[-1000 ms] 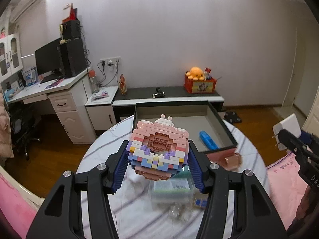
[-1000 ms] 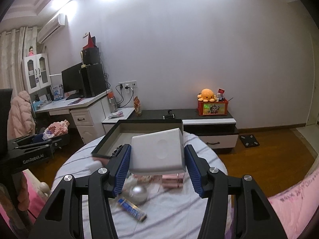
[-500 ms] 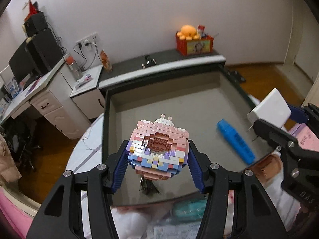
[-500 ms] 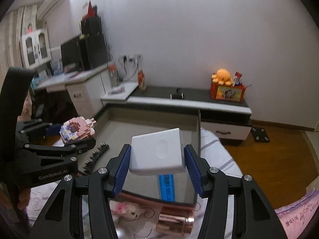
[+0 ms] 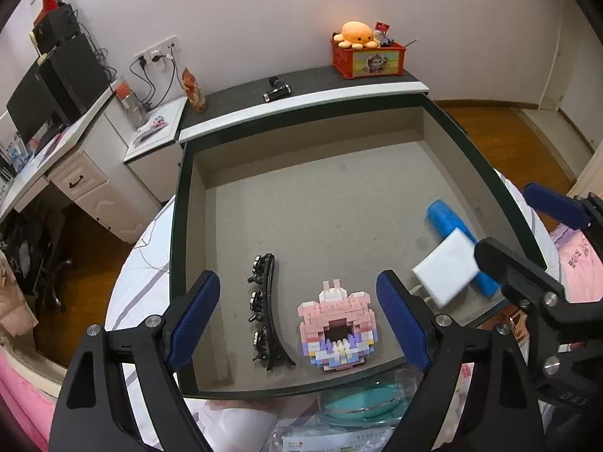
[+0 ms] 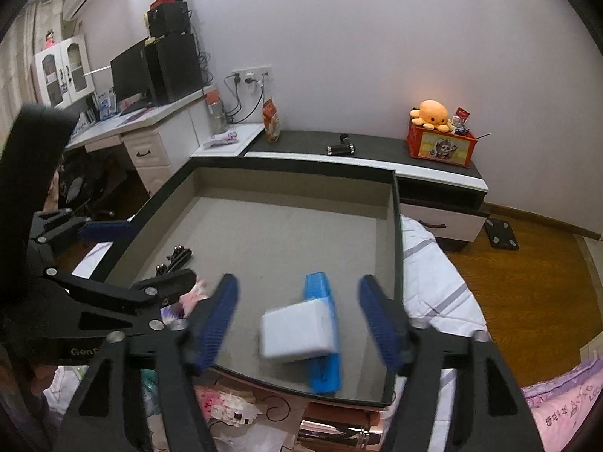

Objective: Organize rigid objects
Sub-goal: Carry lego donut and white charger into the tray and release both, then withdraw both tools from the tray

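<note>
On the round worktop (image 5: 150, 282) with its striped white cloth sits a large shallow tray (image 5: 177, 248), dark-rimmed with a grey floor, and it takes up most of both wrist views. Over its near edge hangs the left gripper (image 5: 297, 320), jaws opening, blue pads spread wide to either side with nothing pressed between them. The right gripper (image 6: 297, 320) hangs over the tray's near right part, jaws likewise opening, pads clear of everything. Inside the tray, near the right wall, lies a blue bar-shaped case (image 6: 320, 335). A white block-shaped charger (image 6: 297, 333) lies across it, blurred in the right wrist view, between the right gripper's pads but touching neither; whether it rests fully on the case cannot be told. Near the front wall sits the pink brick-built figure (image 5: 337, 333), resting on the tray floor between the left gripper's pads, apart from both. Just to its left lies a black hair clip (image 5: 267, 309), lengthwise along the floor.
</note>
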